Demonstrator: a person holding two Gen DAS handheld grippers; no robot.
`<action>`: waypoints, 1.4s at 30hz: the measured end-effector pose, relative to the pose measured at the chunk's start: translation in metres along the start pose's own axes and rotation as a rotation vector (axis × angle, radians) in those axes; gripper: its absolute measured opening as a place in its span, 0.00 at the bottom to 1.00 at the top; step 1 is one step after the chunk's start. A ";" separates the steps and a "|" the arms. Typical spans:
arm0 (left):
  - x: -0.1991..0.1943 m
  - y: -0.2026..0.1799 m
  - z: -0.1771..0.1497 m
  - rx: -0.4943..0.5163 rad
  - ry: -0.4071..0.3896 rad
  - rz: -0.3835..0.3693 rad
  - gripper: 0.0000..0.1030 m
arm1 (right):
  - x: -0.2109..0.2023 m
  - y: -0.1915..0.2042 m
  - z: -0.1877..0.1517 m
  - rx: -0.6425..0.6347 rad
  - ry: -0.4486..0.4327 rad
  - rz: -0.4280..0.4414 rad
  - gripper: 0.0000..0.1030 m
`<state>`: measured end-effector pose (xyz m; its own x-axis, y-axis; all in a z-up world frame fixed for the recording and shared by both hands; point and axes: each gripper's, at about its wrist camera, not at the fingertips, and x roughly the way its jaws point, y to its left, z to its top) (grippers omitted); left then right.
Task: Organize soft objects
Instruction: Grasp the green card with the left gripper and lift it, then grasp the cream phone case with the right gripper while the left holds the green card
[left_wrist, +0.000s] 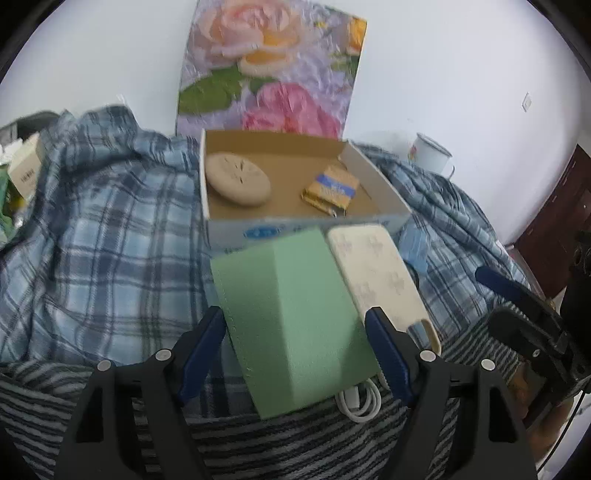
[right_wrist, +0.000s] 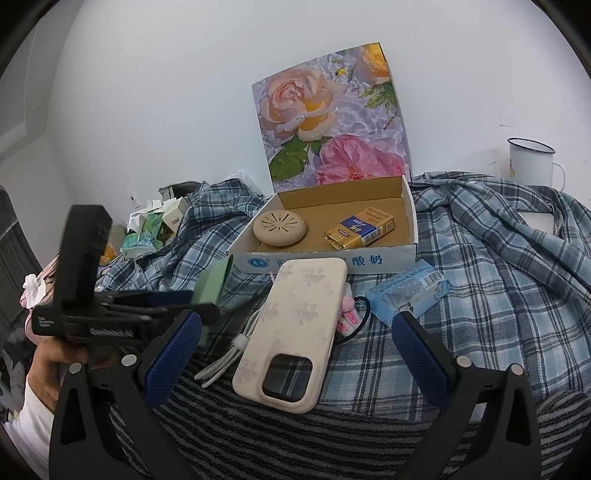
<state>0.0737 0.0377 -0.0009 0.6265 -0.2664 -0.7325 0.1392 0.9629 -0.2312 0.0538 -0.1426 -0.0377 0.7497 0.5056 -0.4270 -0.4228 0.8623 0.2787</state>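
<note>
My left hand-held gripper (left_wrist: 295, 325) grips the green sponge (left_wrist: 291, 325), long axis toward 12 o'clock at the box (left_wrist: 295, 229). Right hand-held gripper (right_wrist: 295, 332) spread wide over the phone case (right_wrist: 295, 332); cable (right_wrist: 225, 358) partly hidden.

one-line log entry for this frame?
left hand-held gripper: shut on green pouch | right hand-held gripper: open, over phone case | box: round disc, yellow pack
</note>
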 end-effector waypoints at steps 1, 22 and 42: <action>-0.003 0.000 0.001 0.001 -0.015 0.003 0.77 | 0.000 0.000 0.000 -0.001 0.000 0.000 1.00; -0.016 -0.003 -0.007 0.099 -0.200 0.105 0.77 | 0.030 0.012 0.001 -0.058 0.148 0.020 1.00; 0.010 0.010 -0.008 0.039 -0.056 0.136 0.77 | 0.099 0.021 0.004 -0.213 0.333 -0.199 0.86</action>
<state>0.0753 0.0440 -0.0154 0.6832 -0.1316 -0.7182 0.0791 0.9912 -0.1064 0.1211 -0.0742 -0.0705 0.6371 0.2805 -0.7179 -0.4086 0.9127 -0.0060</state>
